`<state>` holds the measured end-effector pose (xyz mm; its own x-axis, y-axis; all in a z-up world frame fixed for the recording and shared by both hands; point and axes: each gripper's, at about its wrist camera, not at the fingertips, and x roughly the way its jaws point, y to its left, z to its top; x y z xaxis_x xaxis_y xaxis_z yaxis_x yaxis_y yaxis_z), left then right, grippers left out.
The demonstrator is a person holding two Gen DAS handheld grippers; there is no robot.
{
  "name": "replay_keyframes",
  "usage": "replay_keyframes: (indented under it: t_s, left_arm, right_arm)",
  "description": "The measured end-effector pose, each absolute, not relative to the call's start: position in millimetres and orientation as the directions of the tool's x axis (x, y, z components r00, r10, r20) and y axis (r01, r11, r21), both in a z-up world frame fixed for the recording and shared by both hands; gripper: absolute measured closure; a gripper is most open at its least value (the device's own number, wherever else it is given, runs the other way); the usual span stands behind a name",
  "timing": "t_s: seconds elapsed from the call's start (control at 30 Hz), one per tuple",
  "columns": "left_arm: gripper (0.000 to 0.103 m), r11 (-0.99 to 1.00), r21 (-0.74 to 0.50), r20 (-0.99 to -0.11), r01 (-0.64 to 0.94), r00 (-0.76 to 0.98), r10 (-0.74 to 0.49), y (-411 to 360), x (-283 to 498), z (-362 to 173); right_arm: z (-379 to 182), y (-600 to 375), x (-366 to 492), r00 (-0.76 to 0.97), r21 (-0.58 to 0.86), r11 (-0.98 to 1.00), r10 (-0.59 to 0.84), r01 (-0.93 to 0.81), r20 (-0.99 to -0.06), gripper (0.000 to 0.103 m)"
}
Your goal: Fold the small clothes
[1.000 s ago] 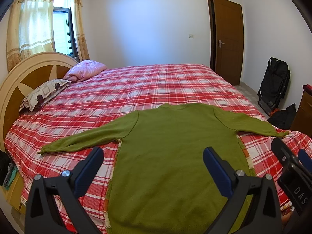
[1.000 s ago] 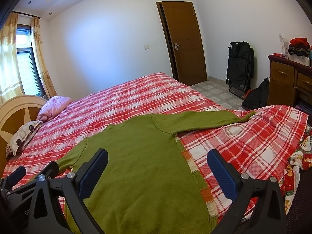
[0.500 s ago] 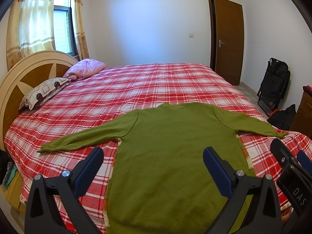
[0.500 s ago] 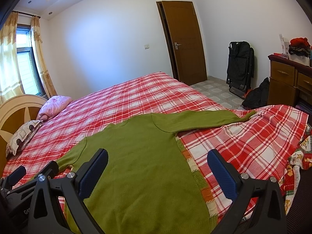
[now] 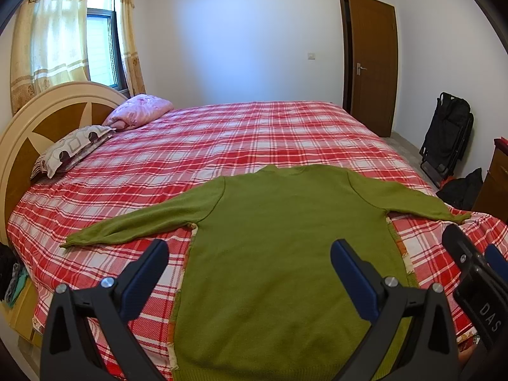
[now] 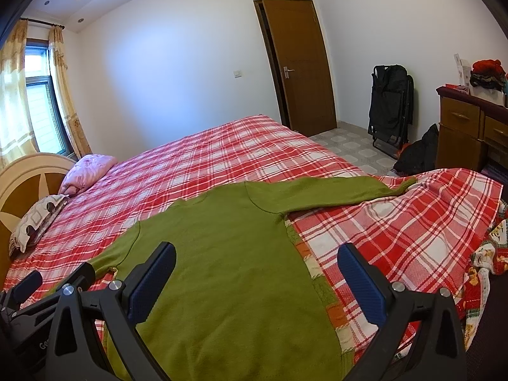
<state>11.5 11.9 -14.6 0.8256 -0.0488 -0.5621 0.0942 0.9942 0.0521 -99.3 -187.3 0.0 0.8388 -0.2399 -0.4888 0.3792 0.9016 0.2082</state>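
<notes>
One green knit sweater (image 5: 279, 254) lies flat, back up, both sleeves spread outward, on a red-and-white plaid woven bedspread (image 5: 254, 133). Left gripper (image 5: 249, 270) and right gripper (image 6: 257, 273) hover above its hem, jaws wide apart, ribbed blue pads (image 6: 358, 282) empty. Curved wooden headboard (image 5: 47, 117) with two pillows beyond

This is a bedroom in a home. A wide bed (image 5: 254, 133) under a red and white checked cover fills most of the room, with a rounded wooden headboard (image 5: 41, 117) and two pillows (image 5: 73, 149) at one end. Yellow curtains (image 5: 47, 41) hang at a window (image 5: 101, 50). A brown wooden door (image 6: 301, 63) stands in the white wall, and a wooden dresser (image 6: 470, 127) with drawers stands on the tiled floor (image 6: 352, 146).
</notes>
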Motion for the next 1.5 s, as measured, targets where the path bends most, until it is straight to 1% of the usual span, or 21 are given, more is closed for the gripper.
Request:
replay_keyframes:
  t_s: [0.37, 0.53, 0.6, 0.67, 0.73, 0.83, 0.87, 0.9, 0.93, 0.97, 1.0, 1.03, 1.13, 1.2, 1.23, 1.27, 1.3, 1.4, 1.5]
  left_arm:
    - [0.000, 0.994, 0.053, -0.572, 0.096, 0.819, -0.049, 9.6, 14.2, -18.5]
    - [0.000, 0.994, 0.040, -0.567, 0.103, 0.822, -0.062, 10.0, 16.3, -20.3]
    - [0.000, 0.993, 0.022, -0.562, 0.112, 0.823, -0.081, 13.0, 18.7, -21.9]
    - [0.000, 0.993, 0.012, -0.559, 0.117, 0.825, -0.091, 17.2, 23.9, -23.3]
    - [0.000, 0.994, 0.006, -0.558, 0.113, 0.825, -0.090, 21.0, 29.8, -25.9]
    - [0.000, 0.995, -0.009, -0.564, 0.097, 0.821, -0.085, 28.4, 42.9, -30.8]
    - [0.000, 0.996, -0.011, -0.570, 0.093, 0.818, -0.083, 30.3, 47.7, -32.6]
    - [0.000, 0.996, -0.011, -0.574, 0.090, 0.815, -0.080, 31.0, 51.5, -34.5]
    - [0.000, 0.996, -0.006, -0.580, 0.088, 0.811, -0.075, 31.4, 56.5, -37.1]
    - [0.000, 0.996, -0.003, -0.584, 0.087, 0.808, -0.072, 32.2, 59.3, -38.9]
    - [0.000, 0.996, 0.006, -0.592, 0.086, 0.804, -0.066, 31.7, 65.2, -42.5]
    - [0.000, 0.996, 0.012, -0.597, 0.086, 0.800, -0.062, 30.1, 68.7, -45.5]
    - [0.000, 0.995, 0.015, -0.614, 0.094, 0.787, -0.064, 28.8, 79.5, -54.6]
    - [0.000, 0.995, 0.011, -0.621, 0.095, 0.781, -0.068, 28.2, 86.5, -59.7]
    - [0.000, 0.995, 0.008, -0.623, 0.095, 0.779, -0.070, 27.6, 89.3, -61.7]
    - [0.000, 0.996, 0.004, -0.625, 0.094, 0.778, -0.071, 27.9, 91.3, -63.0]
    - [0.000, 0.996, 0.001, -0.629, 0.088, 0.774, -0.068, 27.1, 96.3, -65.9]
    - [0.000, 0.997, -0.013, -0.654, 0.075, 0.754, -0.065, 24.0, 109.2, -72.7]
    - [0.000, 0.997, -0.002, -0.679, 0.075, 0.732, -0.056, 18.7, 120.2, -79.6]
  right_arm:
    - [-4.6, -192.6, -95.1, 0.832, 0.205, 0.899, -0.243, 0.386, -0.498, 0.001]
    - [-10.1, -210.5, -86.3, 0.826, 0.206, 0.893, -0.255, 0.401, -0.503, 0.001]
    - [-14.8, -221.7, -77.1, 0.815, 0.199, 0.892, -0.255, 0.406, -0.520, 0.001]
    - [-21.9, -240.8, -58.0, 0.786, 0.173, 0.898, -0.245, 0.405, -0.567, 0.001]
    - [-26.9, -263.6, -42.1, 0.762, 0.156, 0.893, -0.257, 0.422, -0.595, 0.001]
    - [-33.2, -307.5, -22.1, 0.737, 0.196, 0.863, -0.254, 0.465, -0.626, 0.002]
    - [-35.9, -329.7, -15.1, 0.728, 0.229, 0.844, -0.246, 0.486, -0.640, 0.007]
    - [-37.1, -343.7, -11.6, 0.720, 0.245, 0.830, -0.244, 0.502, -0.650, 0.016]
    - [-41.4, -373.2, -4.2, 0.699, 0.275, 0.798, -0.237, 0.536, -0.675, 0.020]
    - [-43.3, -388.6, -0.8, 0.688, 0.296, 0.778, -0.228, 0.554, -0.689, 0.029]
    - [-47.3, -413.2, 2.3, 0.672, 0.326, 0.741, -0.222, 0.587, -0.706, 0.035]
    - [-52.7, -446.4, 4.8, 0.647, 0.352, 0.689, -0.223, 0.634, -0.729, 0.035]
    - [-67.2, -517.5, 4.0, 0.615, 0.417, 0.568, -0.211, 0.710, -0.760, 0.035]
    - [-76.1, -548.2, 3.4, 0.592, 0.427, 0.513, -0.212, 0.745, -0.778, 0.036]
    - [-82.3, -563.9, 4.4, 0.574, 0.425, 0.486, -0.209, 0.763, -0.791, 0.038]
    - [-89.0, -575.4, 7.3, 0.559, 0.423, 0.469, -0.198, 0.775, -0.805, 0.047]
    - [-92.5, -580.7, 9.6, 0.552, 0.421, 0.466, -0.189, 0.778, -0.812, 0.051]
    - [-106.1, -592.6, 32.3, 0.529, 0.401, 0.494, -0.148, 0.771, -0.836, 0.051]
    - [-116.7, -597.9, 54.6, 0.478, 0.347, 0.502, -0.158, 0.792, -0.864, 0.052]
